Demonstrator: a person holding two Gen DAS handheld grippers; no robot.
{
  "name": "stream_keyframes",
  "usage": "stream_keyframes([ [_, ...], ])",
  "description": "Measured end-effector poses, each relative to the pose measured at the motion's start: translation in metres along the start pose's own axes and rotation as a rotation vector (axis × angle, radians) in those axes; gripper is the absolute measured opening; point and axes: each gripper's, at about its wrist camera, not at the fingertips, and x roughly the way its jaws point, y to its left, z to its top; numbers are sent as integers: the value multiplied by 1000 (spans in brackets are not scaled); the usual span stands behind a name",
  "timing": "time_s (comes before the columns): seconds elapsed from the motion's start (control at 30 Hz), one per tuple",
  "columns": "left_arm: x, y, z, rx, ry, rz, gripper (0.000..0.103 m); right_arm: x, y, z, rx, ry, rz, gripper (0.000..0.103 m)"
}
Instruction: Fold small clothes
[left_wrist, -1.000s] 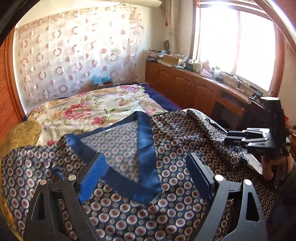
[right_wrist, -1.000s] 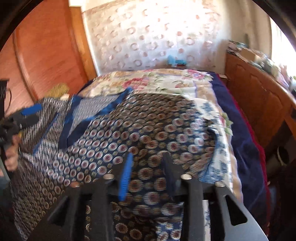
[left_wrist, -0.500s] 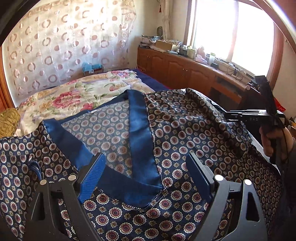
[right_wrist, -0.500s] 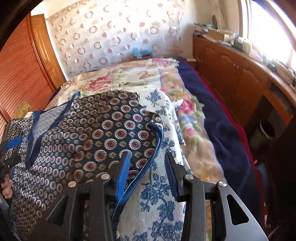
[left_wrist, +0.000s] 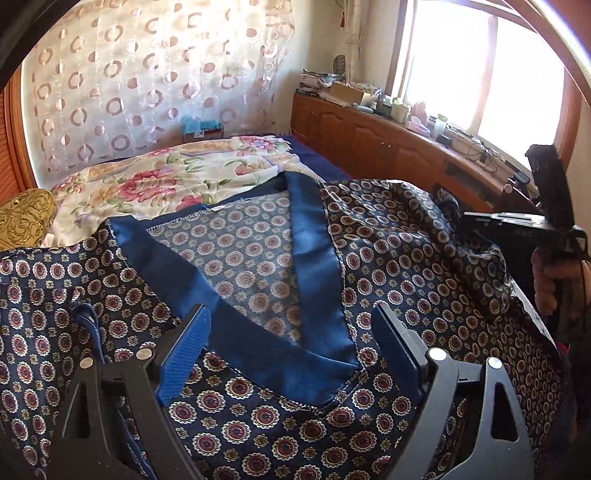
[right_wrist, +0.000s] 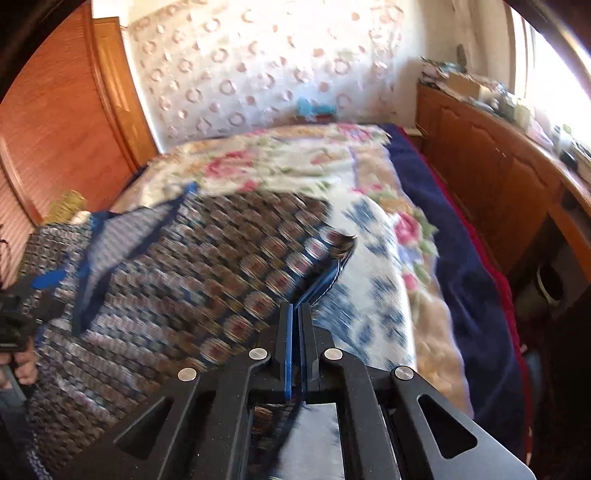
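Left wrist view: your left gripper (left_wrist: 291, 347) hovers, jaws wide apart, over the shirt (left_wrist: 406, 266) spread on the bed (left_wrist: 177, 173). Right wrist view, blurred: your right gripper (right_wrist: 295, 314) is clamped on the shirt's blue edge (right_wrist: 325, 280).

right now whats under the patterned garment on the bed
The patterned garment lies on a floral blanket, over a navy bedspread at the bed's right side. Whatever lies beneath its middle is covered.

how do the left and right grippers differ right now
The left gripper is open, its fingers spread wide over the patterned garment and gripping nothing. The right gripper is shut on the garment's blue-trimmed edge. Both have black frames with blue pads.
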Motion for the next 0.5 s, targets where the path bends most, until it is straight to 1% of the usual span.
stream_keyframes([
  [0.1, -5, 2, 1, 1, -14, 8, 89, -3, 12, 7, -31, -17, 41, 2],
  [0.23, -11, 3, 1, -3, -31, 25, 89, -6, 35, 15, -65, -37, 140, 2],
  [0.33, -12, 8, 2, -13, -35, 25, 89, -1, 47, 16, -100, -27, 160, 2],
  [0.4, -13, 10, 2, -16, -37, 30, 89, 3, 51, 16, -125, -19, 153, 10],
  [0.47, -14, 12, 1, -19, -40, 33, 89, 3, 46, 16, -120, -24, 137, 36],
  [0.5, -14, 13, 1, -22, -41, 33, 89, 4, 45, 16, -109, -30, 142, 40],
])
